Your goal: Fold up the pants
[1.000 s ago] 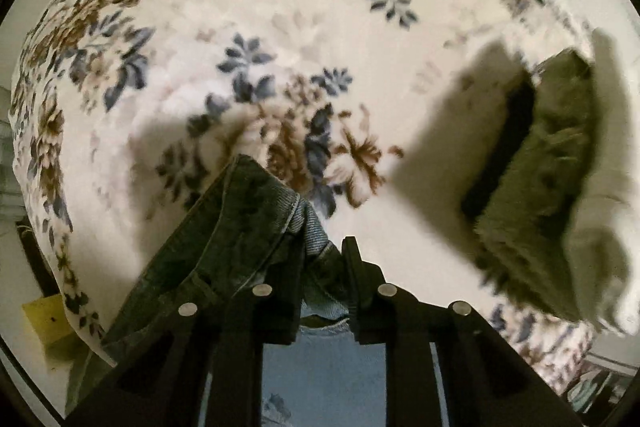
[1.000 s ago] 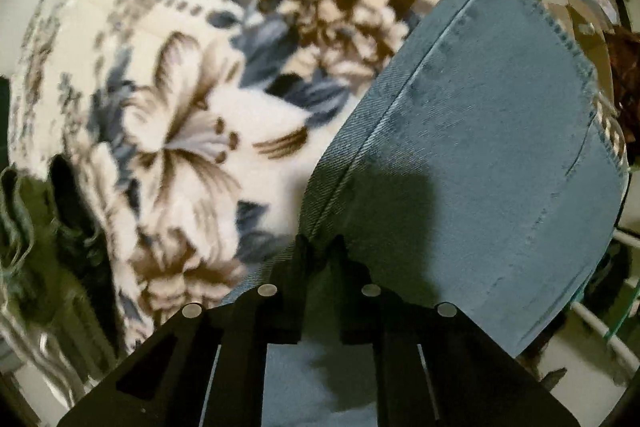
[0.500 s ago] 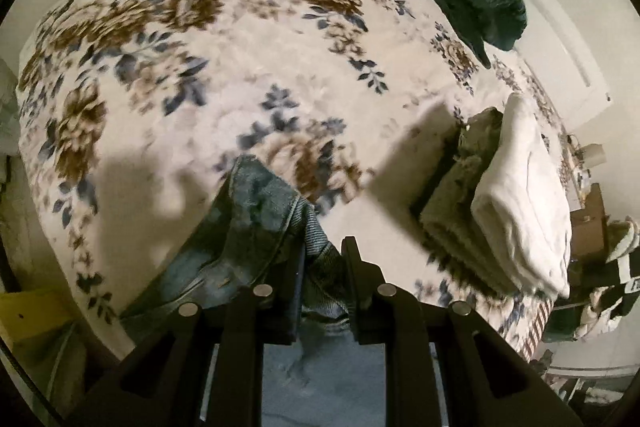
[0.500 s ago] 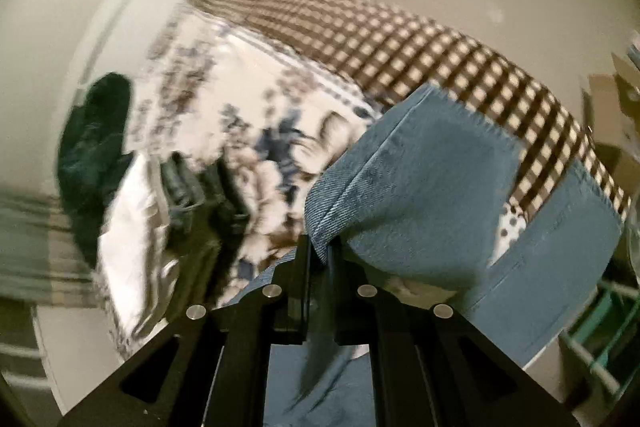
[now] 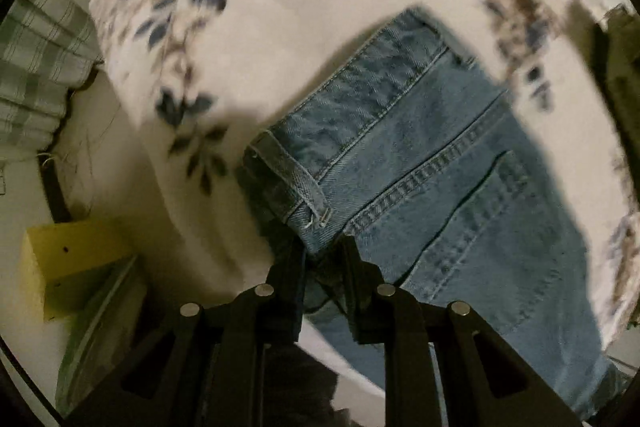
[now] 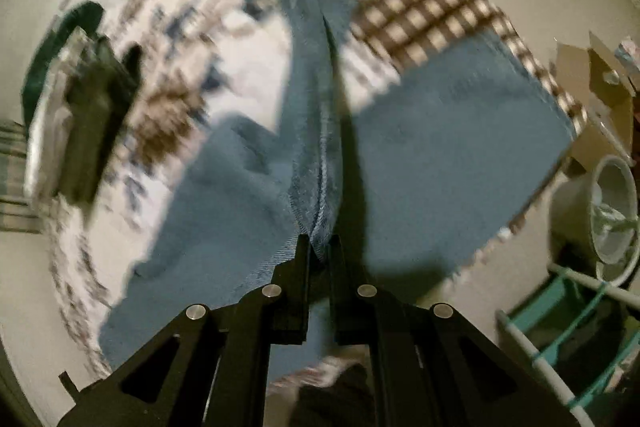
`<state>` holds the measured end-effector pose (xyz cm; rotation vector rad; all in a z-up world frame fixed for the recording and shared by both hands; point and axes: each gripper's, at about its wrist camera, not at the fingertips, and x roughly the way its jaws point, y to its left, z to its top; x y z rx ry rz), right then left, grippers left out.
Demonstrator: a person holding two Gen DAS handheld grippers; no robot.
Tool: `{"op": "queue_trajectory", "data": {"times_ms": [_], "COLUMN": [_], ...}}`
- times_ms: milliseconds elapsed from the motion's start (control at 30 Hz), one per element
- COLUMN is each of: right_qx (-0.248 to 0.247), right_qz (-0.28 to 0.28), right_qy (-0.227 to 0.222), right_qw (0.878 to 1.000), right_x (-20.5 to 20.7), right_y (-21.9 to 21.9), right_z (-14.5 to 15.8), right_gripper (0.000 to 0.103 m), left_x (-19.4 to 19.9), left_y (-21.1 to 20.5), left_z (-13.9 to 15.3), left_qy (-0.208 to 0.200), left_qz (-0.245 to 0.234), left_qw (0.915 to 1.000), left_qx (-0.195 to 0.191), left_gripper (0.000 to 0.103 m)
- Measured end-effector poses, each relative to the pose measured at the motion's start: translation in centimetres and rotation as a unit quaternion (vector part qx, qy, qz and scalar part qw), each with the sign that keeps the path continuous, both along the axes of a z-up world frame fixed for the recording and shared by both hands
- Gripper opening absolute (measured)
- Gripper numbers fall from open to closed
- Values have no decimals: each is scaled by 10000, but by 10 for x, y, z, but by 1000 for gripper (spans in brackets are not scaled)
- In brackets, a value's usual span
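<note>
Lifted higher now, jeans [image 5: 432, 155] stay clamped in both hand-held grippers [image 5: 322, 251] [image 6: 320, 247].

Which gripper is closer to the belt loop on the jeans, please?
Left. The left gripper pinches the jeans just below the belt loop; the right gripper grips a leg fold.

Both wrist views look down closely, sharing jeans [image 5: 420, 163] and blanket [image 6: 248, 39].

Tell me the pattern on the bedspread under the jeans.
Cream bedspread with brown and blue flowers, clearest in the left wrist view.
</note>
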<state>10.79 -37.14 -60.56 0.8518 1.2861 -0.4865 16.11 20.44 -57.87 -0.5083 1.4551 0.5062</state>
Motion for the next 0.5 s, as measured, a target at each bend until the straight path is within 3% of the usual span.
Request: {"op": "queue_trajectory", "data": {"times_ms": [233,333,400,500], "right_qx": [251,703,817,781], "right_qz": [225,-21,-285,-1021], "right_qy": [676,841,648,142], "right_qw": [9971,9940,9941,9916], "right_x": [-33,-52,-67,-93], "right_y": [-4,-23,-42,-88], "right_z": [-65,-80,-72,-55], "right_gripper": [10,27,40,48], "left_x": [2,4,3,2], "left_y": [-1,0,-2,-4], "left_z": [0,12,17,11], "left_qy": [11,-120,-195,-187], "left_qz": [-210,-287,-281,-176], "left_qw": [9998,9995,9994,9997], "left_qx": [51,15,-23,-38], "left_gripper": [18,18,18,22]}}
